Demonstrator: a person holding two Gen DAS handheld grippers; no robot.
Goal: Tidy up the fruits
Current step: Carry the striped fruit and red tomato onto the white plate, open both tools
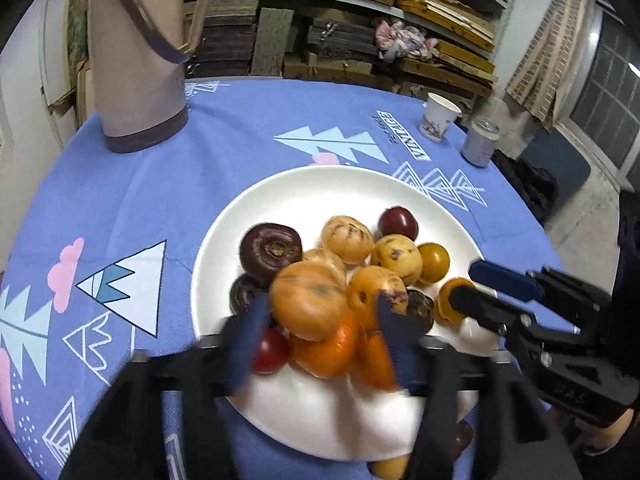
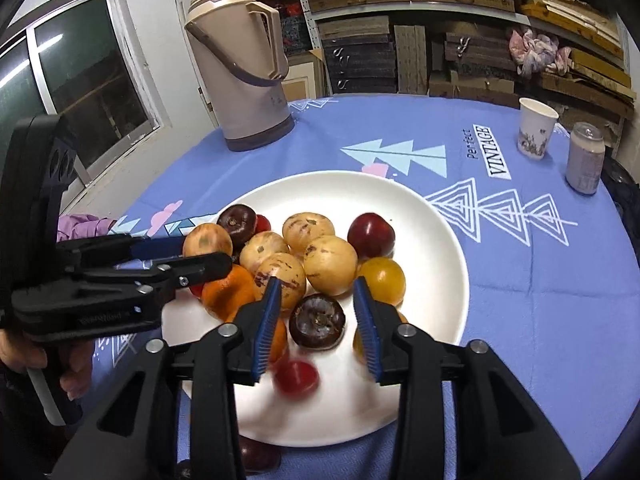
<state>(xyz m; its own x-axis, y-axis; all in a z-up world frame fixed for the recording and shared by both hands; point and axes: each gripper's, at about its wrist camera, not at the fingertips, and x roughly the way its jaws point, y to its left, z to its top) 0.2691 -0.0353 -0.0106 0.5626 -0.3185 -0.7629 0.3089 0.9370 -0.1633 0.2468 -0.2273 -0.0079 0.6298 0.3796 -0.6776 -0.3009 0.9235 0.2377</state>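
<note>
A white plate (image 1: 280, 192) (image 2: 440, 240) holds a heap of several fruits: tan speckled, orange, dark purple, red and yellow ones. My left gripper (image 1: 318, 320) is closed around a tan-orange fruit (image 1: 308, 300) above the pile; in the right wrist view it holds that fruit (image 2: 207, 242) at the plate's left. My right gripper (image 2: 316, 308) is open and empty over the plate, its fingers on either side of a dark purple fruit (image 2: 317, 322). A red fruit (image 2: 296, 376) below it is blurred. In the left wrist view the right gripper (image 1: 476, 284) sits by an orange fruit (image 1: 450, 300).
A tan thermos jug (image 1: 136, 52) (image 2: 248, 64) stands at the back left of the blue patterned tablecloth (image 1: 120, 200). A paper cup (image 2: 536, 128) and a can (image 2: 586, 158) stand at the back right. Dark fruits (image 2: 256, 456) lie off the plate's near edge. Shelves stand behind.
</note>
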